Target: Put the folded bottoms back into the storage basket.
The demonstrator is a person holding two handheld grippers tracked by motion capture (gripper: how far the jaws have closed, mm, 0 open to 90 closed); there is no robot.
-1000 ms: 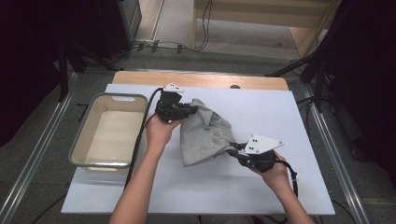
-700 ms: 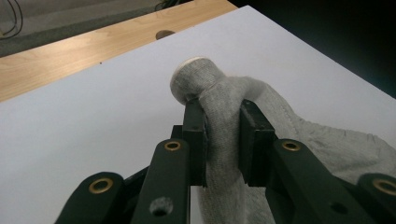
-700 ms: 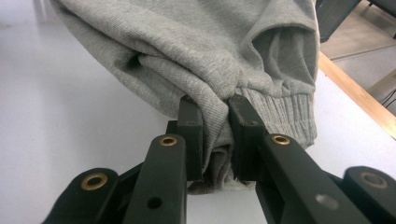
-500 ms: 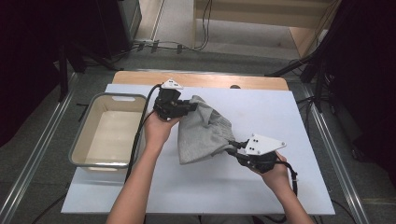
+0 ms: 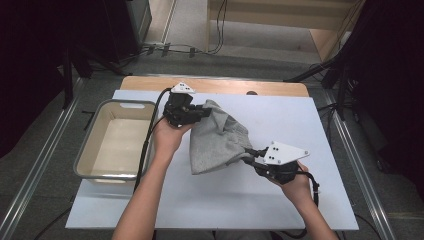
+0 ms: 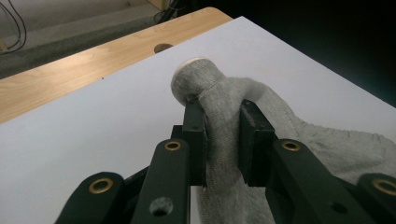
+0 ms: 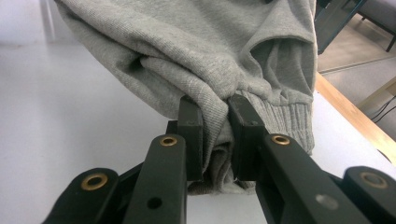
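Between the left claw (image 5: 200, 114) and the right claw (image 5: 248, 155) hangs a grey garment (image 5: 217, 140), each claw pinching a bunched edge, its lower part resting on the white surface (image 5: 300, 120). Left of the left claw, the tub (image 5: 90, 150) sits empty, so any stowing looks undone.

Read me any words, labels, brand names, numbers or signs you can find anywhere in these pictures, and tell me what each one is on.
There is no readable text.
The grey garment shows plain knit fabric, with no tag or print visible.
The left gripper and right gripper carry no lettering.
The tray and the white table surface are unmarked.
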